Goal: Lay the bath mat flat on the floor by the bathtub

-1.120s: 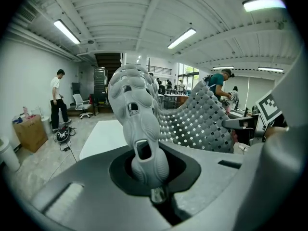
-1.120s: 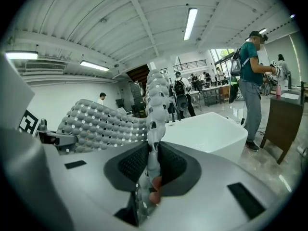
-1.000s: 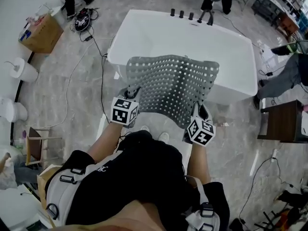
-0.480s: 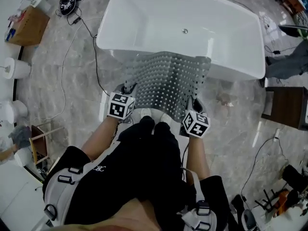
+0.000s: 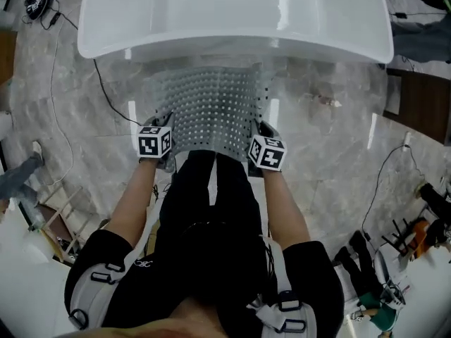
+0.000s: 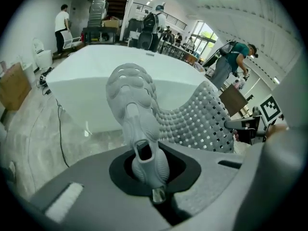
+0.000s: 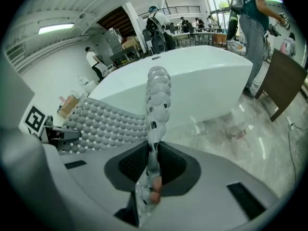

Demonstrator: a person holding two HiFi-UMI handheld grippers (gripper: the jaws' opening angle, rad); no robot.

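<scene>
Positioning step: left gripper (image 5: 167,125) and right gripper (image 5: 256,130) each pinch a bath mat (image 5: 211,104) corner at frame centre; next, settle it flat beside the bathtub (image 5: 232,45).

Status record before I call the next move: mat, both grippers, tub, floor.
bath mat: grey, perforated, held by its near corners, sagging between the grippers, not yet flat
left gripper: shut on the mat's left corner
right gripper: shut on the mat's right corner
bathtub: white, straight ahead, mat's far edge toward it
floor: grey marble tile; cannot tell whether the mat's far edge touches it
</scene>
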